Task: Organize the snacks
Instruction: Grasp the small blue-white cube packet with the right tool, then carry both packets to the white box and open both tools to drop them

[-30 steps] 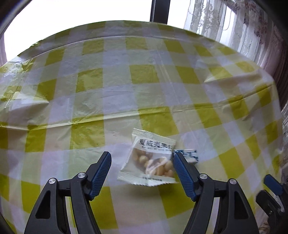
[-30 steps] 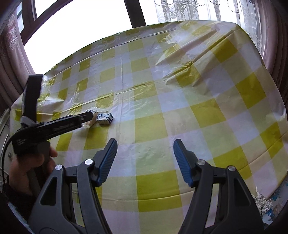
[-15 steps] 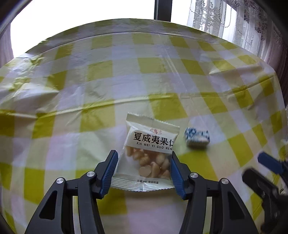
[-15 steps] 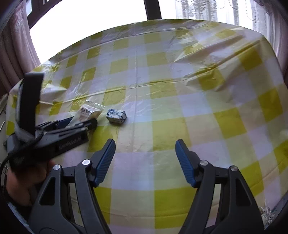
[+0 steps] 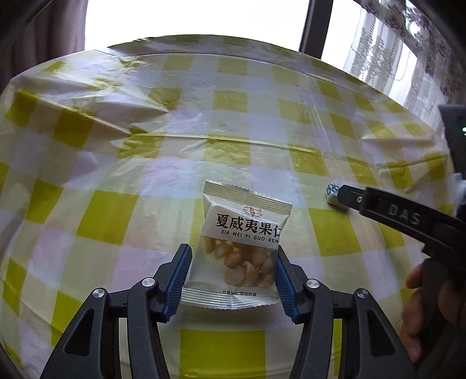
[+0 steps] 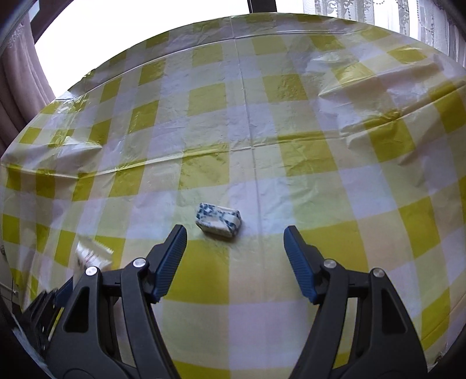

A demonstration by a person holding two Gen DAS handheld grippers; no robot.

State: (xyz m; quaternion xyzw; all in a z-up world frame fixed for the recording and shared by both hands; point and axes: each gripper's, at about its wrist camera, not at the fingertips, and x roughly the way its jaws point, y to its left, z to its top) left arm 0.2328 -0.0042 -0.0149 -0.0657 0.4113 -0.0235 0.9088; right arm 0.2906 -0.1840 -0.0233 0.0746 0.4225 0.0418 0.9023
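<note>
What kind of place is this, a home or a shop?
Probably a home dining area: a table under a yellow checked plastic tablecloth stands by a bright window with lace curtains. Two small snacks lie on it, nothing commercial.

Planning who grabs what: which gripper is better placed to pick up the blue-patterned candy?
Right. The right gripper is open with the candy just ahead of its fingertips, while the left gripper already has the nut packet between its fingers.

both wrist views look steeply down, close over one checked tablecloth (image 5: pixel 233 122), sharing the blue-white candy (image 6: pixel 218 221).
</note>
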